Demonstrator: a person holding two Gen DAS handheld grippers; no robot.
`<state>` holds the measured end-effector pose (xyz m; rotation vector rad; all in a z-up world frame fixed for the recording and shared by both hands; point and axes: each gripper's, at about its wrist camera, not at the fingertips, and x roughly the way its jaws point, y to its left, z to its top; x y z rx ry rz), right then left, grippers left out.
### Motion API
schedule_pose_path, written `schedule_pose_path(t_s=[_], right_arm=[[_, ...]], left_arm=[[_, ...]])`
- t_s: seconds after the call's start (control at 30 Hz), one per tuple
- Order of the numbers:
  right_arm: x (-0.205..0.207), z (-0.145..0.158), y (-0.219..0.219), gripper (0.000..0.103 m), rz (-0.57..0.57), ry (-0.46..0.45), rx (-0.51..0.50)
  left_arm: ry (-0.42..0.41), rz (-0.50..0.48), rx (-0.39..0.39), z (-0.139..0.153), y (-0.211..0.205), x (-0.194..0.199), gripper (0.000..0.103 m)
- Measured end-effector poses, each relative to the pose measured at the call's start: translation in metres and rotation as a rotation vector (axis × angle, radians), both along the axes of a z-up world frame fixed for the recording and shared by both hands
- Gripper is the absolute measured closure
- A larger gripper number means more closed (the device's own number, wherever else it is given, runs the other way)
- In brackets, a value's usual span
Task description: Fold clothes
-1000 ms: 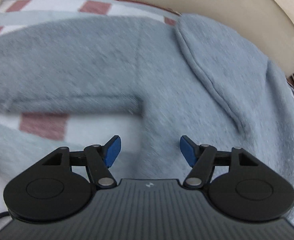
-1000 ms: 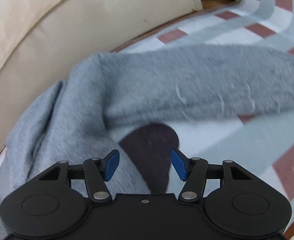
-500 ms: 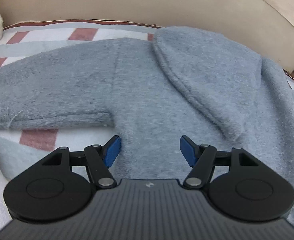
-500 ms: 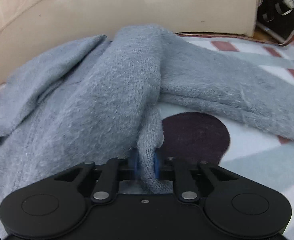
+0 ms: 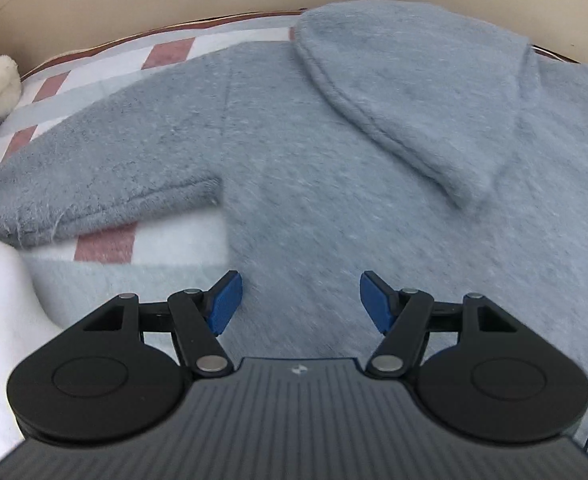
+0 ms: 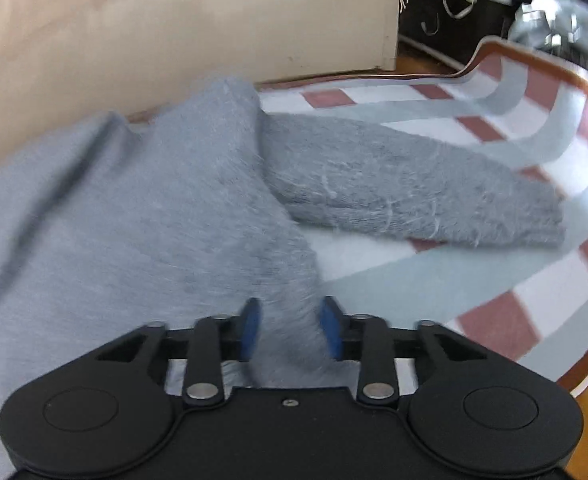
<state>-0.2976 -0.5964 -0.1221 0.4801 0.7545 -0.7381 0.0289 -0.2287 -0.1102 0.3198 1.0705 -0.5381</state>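
Your right gripper: jaws opening, blue pads to either side of a raised fold of the grey fleece hoodie; whether the pads still press the cloth you cannot tell through the blur.

Beyond that gripper, to its right: the hoodie's right sleeve, lying flat on the checked rug of pale blue, white and dull red.

Your left gripper: open, nothing between its pads, hovering over the hoodie's body.

Ahead of it, to the right: the hood, laid flat on the body.

Ahead, to the left: the other sleeve, stretched across the rug.

Left of that gripper: a white-socked foot.

Beyond the hoodie in both views: a cream sofa base.
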Motion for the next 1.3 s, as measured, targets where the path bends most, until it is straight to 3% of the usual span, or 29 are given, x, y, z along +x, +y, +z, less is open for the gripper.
schedule_pose_path(t_s=[0.13,0.3,0.43,0.53,0.7,0.77,0.8,0.83,0.87,0.93,1.0,1.03,1.1,1.13,1.3], right_arm=[[-0.061,0.013,0.017,0.045,0.029,-0.151,0.083],[-0.142,-0.010,0.039,0.045,0.003,-0.191,0.240],[-0.174,-0.021,0.054,0.045,-0.013,-0.165,0.220],[-0.185,-0.029,0.050,0.045,-0.007,-0.248,0.292],[-0.176,-0.054,0.043,0.042,0.031,-0.257,0.409],[-0.167,-0.058,0.051,0.042,0.079,-0.228,0.390],[-0.163,-0.059,0.055,0.045,0.103,-0.213,0.379],[-0.157,-0.057,0.061,0.057,0.134,-0.191,0.340],[-0.150,-0.053,0.069,0.093,0.165,-0.155,0.288],[-0.147,-0.031,0.082,0.095,0.134,-0.165,0.198],[-0.154,0.012,0.093,0.096,0.117,-0.229,0.103],[-0.157,0.038,0.100,0.096,0.117,-0.217,0.017],[-0.157,0.064,0.114,0.098,0.128,-0.077,-0.168],[-0.153,0.060,0.115,0.098,0.136,-0.001,-0.196],[-0.123,-0.014,0.105,0.097,0.082,0.247,-0.074]], left_arm=[[0.067,-0.014,-0.083,0.009,0.006,-0.023,0.038],[0.124,-0.029,-0.159,0.007,0.011,-0.058,0.038],[0.130,-0.048,-0.168,0.008,0.006,-0.084,0.038],[0.106,-0.093,-0.164,0.012,-0.003,-0.100,0.038],[0.111,-0.120,-0.199,0.019,-0.006,-0.118,0.038],[0.091,-0.121,-0.202,0.021,-0.001,-0.126,0.038],[0.077,-0.121,-0.199,0.022,0.003,-0.130,0.038],[0.063,-0.119,-0.194,0.023,0.006,-0.132,0.038],[0.051,-0.112,-0.180,0.023,0.008,-0.134,0.038],[0.027,-0.090,-0.137,0.026,0.017,-0.137,0.038],[0.005,-0.055,-0.088,0.032,0.032,-0.138,0.038],[-0.003,-0.032,-0.062,0.035,0.042,-0.138,0.038],[0.001,0.022,-0.023,0.037,0.065,-0.137,0.038],[0.009,0.048,-0.018,0.036,0.077,-0.137,0.038],[0.112,0.139,0.001,0.021,0.116,-0.135,0.038]])
